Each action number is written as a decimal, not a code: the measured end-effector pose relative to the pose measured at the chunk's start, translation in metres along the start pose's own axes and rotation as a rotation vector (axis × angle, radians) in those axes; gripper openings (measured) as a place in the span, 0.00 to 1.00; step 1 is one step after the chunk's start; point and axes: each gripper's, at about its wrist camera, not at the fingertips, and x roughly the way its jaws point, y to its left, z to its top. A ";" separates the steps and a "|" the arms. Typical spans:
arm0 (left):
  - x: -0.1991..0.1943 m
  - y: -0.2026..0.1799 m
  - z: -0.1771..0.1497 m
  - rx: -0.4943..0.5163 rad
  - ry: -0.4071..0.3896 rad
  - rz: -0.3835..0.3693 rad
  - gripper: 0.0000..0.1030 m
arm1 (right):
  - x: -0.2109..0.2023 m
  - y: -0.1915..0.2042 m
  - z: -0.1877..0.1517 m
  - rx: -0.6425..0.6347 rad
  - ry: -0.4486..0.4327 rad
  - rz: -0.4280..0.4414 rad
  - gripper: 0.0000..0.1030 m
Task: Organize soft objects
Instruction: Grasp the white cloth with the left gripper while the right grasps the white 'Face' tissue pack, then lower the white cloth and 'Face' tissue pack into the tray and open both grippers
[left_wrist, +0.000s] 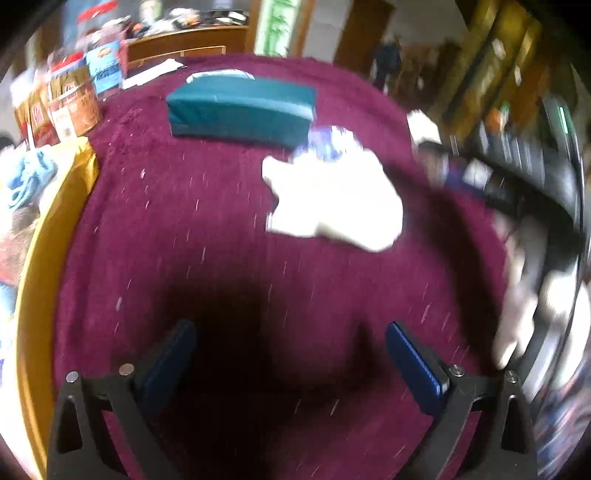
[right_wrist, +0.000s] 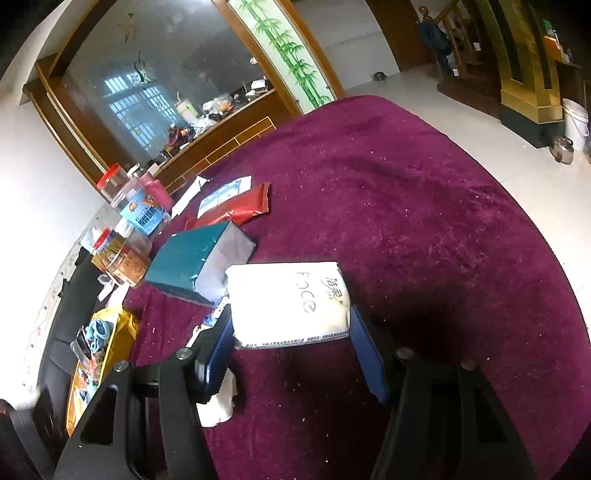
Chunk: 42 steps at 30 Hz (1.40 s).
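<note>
1. The right gripper (right_wrist: 291, 354) pinches a white tissue pack (right_wrist: 288, 302) printed "Face"; its blue pads press on the pack's two sides.
2. The pack is held just above the maroon plush surface (right_wrist: 424, 221), beside a teal tissue box (right_wrist: 184, 258) lying on it.
3. A red foil packet (right_wrist: 247, 206) lies beyond the teal box, with snack jars (right_wrist: 125, 258) along the edge to the left.
4. The left gripper (left_wrist: 291, 354) is spread wide above bare plush, nothing between its pads.
5. In the left wrist view, which is blurred, the white pack (left_wrist: 332, 199) sits ahead of that gripper and the teal box (left_wrist: 240, 110) farther off.
</note>
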 end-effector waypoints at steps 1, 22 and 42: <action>0.001 0.004 0.008 -0.038 -0.012 -0.035 0.99 | 0.000 -0.001 0.000 0.002 0.000 0.001 0.58; 0.022 -0.025 0.087 0.032 -0.133 -0.091 0.19 | 0.002 0.000 0.001 -0.043 -0.030 -0.052 0.58; -0.173 0.170 -0.062 -0.333 -0.346 0.054 0.20 | 0.003 0.031 -0.011 -0.145 -0.028 -0.033 0.58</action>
